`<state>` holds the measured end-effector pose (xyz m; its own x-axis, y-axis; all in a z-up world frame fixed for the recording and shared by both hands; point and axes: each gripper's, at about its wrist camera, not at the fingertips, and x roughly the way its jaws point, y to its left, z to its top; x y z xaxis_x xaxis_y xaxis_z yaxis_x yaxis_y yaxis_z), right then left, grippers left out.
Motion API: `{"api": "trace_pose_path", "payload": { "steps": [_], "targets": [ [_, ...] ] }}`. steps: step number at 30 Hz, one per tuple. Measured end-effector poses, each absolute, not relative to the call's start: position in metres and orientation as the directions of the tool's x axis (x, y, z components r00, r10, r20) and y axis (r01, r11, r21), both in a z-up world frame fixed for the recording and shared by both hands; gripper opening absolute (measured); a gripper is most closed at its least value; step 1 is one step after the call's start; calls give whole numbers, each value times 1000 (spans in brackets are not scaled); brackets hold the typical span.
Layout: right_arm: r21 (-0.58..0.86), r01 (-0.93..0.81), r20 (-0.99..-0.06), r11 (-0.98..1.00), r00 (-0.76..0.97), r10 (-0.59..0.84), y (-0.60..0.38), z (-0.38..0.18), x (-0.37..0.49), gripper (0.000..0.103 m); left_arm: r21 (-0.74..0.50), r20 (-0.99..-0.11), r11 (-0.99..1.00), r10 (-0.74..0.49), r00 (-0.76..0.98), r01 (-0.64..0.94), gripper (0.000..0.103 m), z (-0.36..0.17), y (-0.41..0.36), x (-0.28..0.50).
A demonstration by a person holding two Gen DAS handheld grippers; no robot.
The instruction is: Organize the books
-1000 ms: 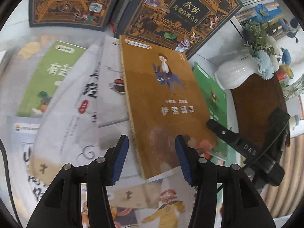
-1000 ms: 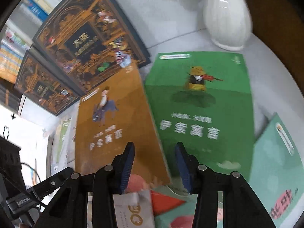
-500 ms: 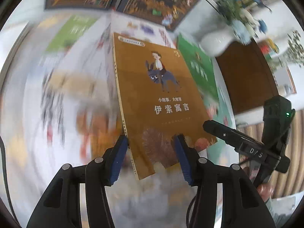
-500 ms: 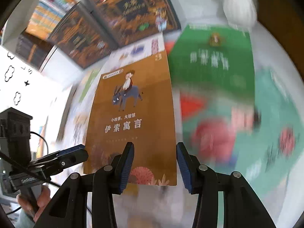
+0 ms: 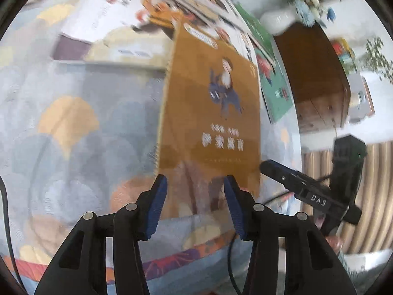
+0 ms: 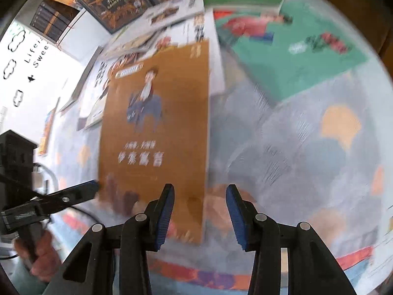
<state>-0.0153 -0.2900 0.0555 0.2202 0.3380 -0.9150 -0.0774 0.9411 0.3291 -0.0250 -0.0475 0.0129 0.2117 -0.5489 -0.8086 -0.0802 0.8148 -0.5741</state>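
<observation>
An orange-brown book (image 5: 211,113) with a boy on a donkey on its cover is held in the air, its near edge between both grippers. My left gripper (image 5: 195,205) has its blue pads on either side of the book's lower edge. My right gripper (image 6: 200,212) straddles the same book (image 6: 157,132) at its lower right corner. Both frames are blurred by motion. The right gripper also shows in the left wrist view (image 5: 309,191), and the left gripper in the right wrist view (image 6: 49,201).
Several books lie spread on a patterned cloth (image 5: 73,123): a green one (image 6: 294,56), white ones (image 5: 118,2). Dark ornate volumes (image 6: 115,5) lean at the back. A white vase with flowers (image 5: 280,19) stands by a dark wooden surface (image 5: 312,73).
The orange-brown book has been lifted off the pile and pulled toward the near side of the cloth. Both grippers moved back with it, and the other books have receded.
</observation>
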Motion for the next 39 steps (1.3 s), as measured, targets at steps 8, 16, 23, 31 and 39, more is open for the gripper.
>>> {"api": "trace_pose_path", "payload": {
  "steps": [8, 16, 23, 31, 39],
  "targets": [
    [296, -169, -911, 940, 246, 331, -266, 48, -20, 37, -525, -836, 840, -479, 268, -136, 40, 0, -40, -29],
    [403, -127, -874, 906, 241, 422, -285, 42, -24, 38, -799, -595, 582, -727, 343, -151, 40, 18, -19, -40],
    [538, -56, -815, 841, 221, 536, -301, 34, -19, 38, -737, -671, 646, -660, 338, -201, 28, 12, -38, -40],
    [599, 12, -789, 800, 180, 588, -316, 32, -19, 39, -809, -586, 519, -741, 326, -276, 10, -10, -55, -41],
    [782, 171, -623, 600, 156, 767, -354, 14, -35, 57, -901, -409, 315, -843, 348, -298, 10, -5, -58, -31]
  ]
}}
